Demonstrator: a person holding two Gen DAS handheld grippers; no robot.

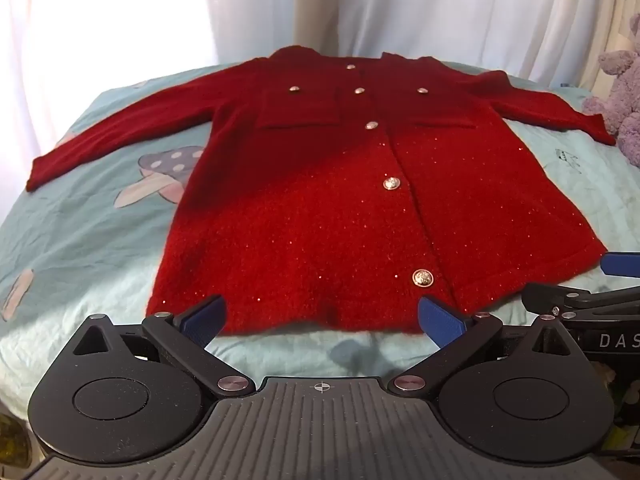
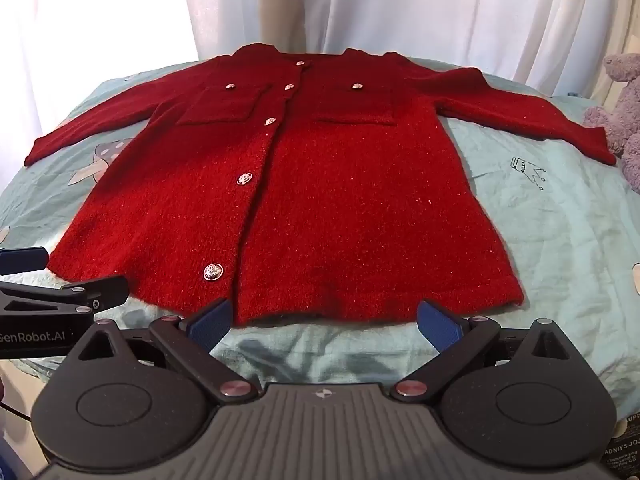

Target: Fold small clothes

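A red knit cardigan (image 1: pixel 320 184) with silver buttons and two chest pockets lies flat, face up, on a light teal sheet (image 1: pixel 80 216). Both sleeves are spread out to the sides and the hem is nearest me. It also shows in the right wrist view (image 2: pixel 340 184). My left gripper (image 1: pixel 322 318) is open and empty, just in front of the hem's left half. My right gripper (image 2: pixel 324 320) is open and empty, just in front of the hem's right half. Each gripper shows at the edge of the other's view: the right one (image 1: pixel 624 266), the left one (image 2: pixel 22 260).
The teal sheet (image 2: pixel 560 216) has mushroom prints (image 1: pixel 160 172) and covers a bed or table. A purple plush toy (image 1: pixel 624 92) sits at the right edge next to the right cuff. White curtains (image 1: pixel 360 8) hang behind.
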